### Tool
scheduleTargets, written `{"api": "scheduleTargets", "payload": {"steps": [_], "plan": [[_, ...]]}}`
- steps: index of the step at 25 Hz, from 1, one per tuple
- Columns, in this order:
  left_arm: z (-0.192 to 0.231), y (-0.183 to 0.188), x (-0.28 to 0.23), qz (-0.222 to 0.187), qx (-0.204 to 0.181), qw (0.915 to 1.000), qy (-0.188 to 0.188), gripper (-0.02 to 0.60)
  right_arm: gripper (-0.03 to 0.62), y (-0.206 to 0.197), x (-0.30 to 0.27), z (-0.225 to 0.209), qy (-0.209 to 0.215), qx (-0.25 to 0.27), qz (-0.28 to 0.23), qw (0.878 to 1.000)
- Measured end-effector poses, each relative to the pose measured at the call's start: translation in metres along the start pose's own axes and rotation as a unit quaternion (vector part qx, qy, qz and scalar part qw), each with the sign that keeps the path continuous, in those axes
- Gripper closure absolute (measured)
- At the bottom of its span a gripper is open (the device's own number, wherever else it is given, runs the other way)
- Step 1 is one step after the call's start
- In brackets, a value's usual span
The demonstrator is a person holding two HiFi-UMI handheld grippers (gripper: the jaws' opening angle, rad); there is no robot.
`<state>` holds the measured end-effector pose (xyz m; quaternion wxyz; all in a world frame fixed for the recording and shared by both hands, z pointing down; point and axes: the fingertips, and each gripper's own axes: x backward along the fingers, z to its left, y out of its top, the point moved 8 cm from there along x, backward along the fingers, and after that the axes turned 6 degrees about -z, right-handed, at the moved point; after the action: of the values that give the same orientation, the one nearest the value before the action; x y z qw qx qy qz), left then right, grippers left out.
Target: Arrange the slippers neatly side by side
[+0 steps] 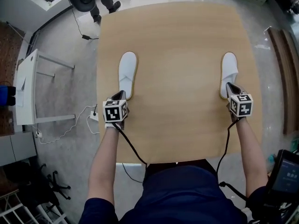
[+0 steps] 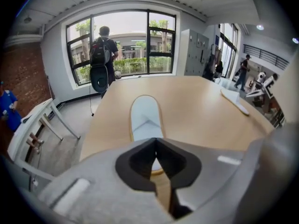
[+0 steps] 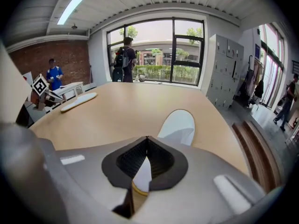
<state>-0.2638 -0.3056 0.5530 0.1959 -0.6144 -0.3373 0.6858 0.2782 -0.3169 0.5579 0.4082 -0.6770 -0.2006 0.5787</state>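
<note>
White left slipper [image 1: 127, 71] and right slipper [image 1: 229, 71] lie well apart on the wooden tabletop [image 1: 177, 45].
Head view: the left tool [image 1: 119, 95] sits at the left slipper's heel, the right tool [image 1: 232, 87] at the right slipper's heel. Left gripper view: its jaws are pressed together over that heel. Right gripper view: jaws likewise closed tip to tip over the heel.

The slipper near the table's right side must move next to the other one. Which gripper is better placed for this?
Right. The right gripper has its fingers at the heel of the right slipper; the left gripper sits far across the table, at the left slipper.
</note>
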Motion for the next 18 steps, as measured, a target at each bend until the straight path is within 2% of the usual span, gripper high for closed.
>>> {"api": "scheduleTargets", "payload": {"steps": [3,9,12,16,18], "plan": [[0.02,-0.005,-0.018,0.027,-0.004,0.9994,0.02,0.578,0.585,-0.011,-0.022,0.001,-0.002,-0.006,0.032,0.999],[0.011,-0.001,-0.023,0.069,-0.011,0.9973,0.025,0.578,0.585,-0.011,-0.011,-0.008,-0.02,-0.008,0.062,0.998],[0.002,-0.009,-0.03,0.068,0.002,0.9973,0.029,0.578,0.585,-0.027,-0.022,-0.005,-0.011,-0.017,0.089,0.996],[-0.003,-0.016,-0.048,0.052,0.015,0.9975,0.046,0.577,0.585,-0.045,-0.042,-0.013,-0.001,-0.039,0.064,0.997],[-0.005,-0.018,-0.039,0.046,0.019,0.9978,0.043,0.578,0.585,-0.045,-0.032,-0.01,0.008,-0.04,0.058,0.997]]}}
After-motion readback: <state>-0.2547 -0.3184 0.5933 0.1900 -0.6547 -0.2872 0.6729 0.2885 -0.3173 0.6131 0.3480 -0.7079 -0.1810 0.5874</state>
